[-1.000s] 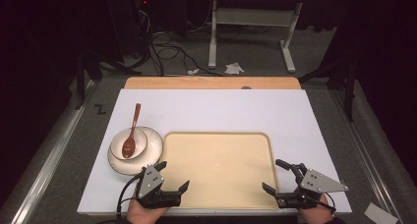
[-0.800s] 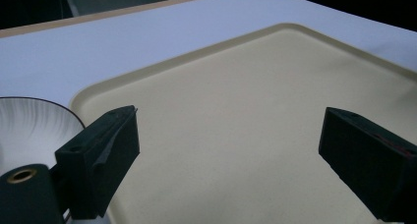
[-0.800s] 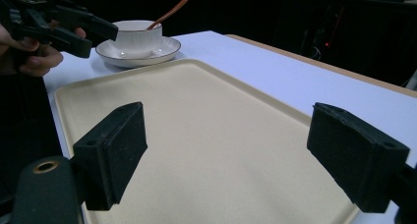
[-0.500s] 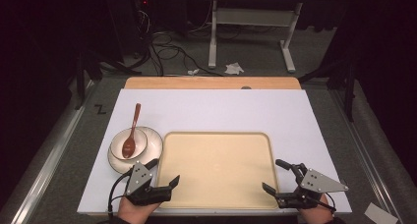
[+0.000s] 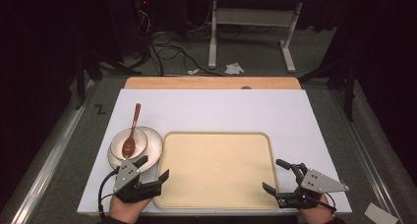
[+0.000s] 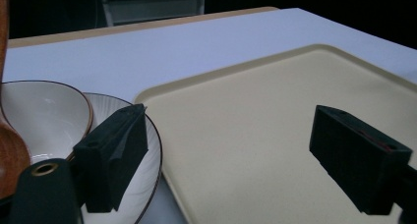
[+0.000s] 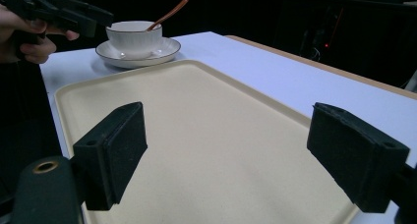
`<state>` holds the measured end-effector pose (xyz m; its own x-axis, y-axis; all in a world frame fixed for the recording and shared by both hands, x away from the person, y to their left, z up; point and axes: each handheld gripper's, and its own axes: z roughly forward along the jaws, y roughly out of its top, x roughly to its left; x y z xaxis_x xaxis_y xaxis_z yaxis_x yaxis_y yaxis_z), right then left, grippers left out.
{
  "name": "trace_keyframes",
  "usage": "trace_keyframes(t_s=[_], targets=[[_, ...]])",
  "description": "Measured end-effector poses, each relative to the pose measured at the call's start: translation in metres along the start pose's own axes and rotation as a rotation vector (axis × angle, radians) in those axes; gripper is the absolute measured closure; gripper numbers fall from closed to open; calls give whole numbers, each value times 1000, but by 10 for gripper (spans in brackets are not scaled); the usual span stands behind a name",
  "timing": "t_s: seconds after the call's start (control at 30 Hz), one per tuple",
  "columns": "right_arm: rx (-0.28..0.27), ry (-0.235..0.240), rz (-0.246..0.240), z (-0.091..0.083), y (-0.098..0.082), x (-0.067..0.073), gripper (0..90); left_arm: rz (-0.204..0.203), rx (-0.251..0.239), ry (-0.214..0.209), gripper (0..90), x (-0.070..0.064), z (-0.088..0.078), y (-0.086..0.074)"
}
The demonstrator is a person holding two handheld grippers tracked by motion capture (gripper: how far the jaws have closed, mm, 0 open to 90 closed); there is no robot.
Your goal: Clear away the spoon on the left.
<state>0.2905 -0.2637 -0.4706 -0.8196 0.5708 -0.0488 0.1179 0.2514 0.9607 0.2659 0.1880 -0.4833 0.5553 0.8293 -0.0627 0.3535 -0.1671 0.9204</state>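
While both grippers hang wide open near the person's edge of the table, the relation that matters is how the bowl (image 5: 129,144) and its saucer (image 5: 153,146) lie from the left gripper (image 5: 153,172) — just ahead of it and slightly to its outer side, with the saucer's near rim almost under the outer jaw. In the left gripper view that jaw overlaps the saucer (image 6: 142,160) while the other jaw hangs over the tray (image 6: 255,121), so the gap between them straddles the spot where the saucer's rim meets the tray's near left corner; I cannot tell whether the two rims touch or only sit just beside each other. A brown spoon (image 5: 132,130) rests in the bowl, its handle leaning out over the far rim and pointing away from the gripper, so its long axis runs roughly straight on from the hand. The right gripper (image 5: 280,177) holds nothing either, at the tray's near right corner, and from there the bowl (image 7: 134,38) sits well apart, across the whole width of the tray (image 7: 196,135). My judgement is that the left hand is plainly the nearer one for the crockery, and a short reach forward and a little outward would put its jaws around the saucer's rim or the bowl's wall.
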Motion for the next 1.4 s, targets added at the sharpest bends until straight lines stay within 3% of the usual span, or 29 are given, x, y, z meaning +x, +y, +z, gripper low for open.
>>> trace_keyframes(t_s=[0.2,0.6,0.77,1.0,1.03,1.07,1.3,1.4], targets=[[2,-2,5,-1,0,0,163,-16,-10,20,222,7,-5,1],[3,-2,3,-1,0,0,162,-74,-45,53,529,22,-18,4],[2,2,-5,0,0,0,162,-74,-57,56,627,26,-24,9],[3,-1,6,0,0,-1,162,-104,-86,131,716,43,-23,25],[1,-5,3,0,0,-2,163,-112,-86,157,716,48,-22,30],[-1,-5,9,-1,0,-2,163,-111,-80,182,768,55,-19,36],[1,-5,8,-3,0,-2,162,-169,-55,276,875,82,-5,57],[-3,-5,5,-3,0,-2,162,-155,-39,327,898,90,1,63]])
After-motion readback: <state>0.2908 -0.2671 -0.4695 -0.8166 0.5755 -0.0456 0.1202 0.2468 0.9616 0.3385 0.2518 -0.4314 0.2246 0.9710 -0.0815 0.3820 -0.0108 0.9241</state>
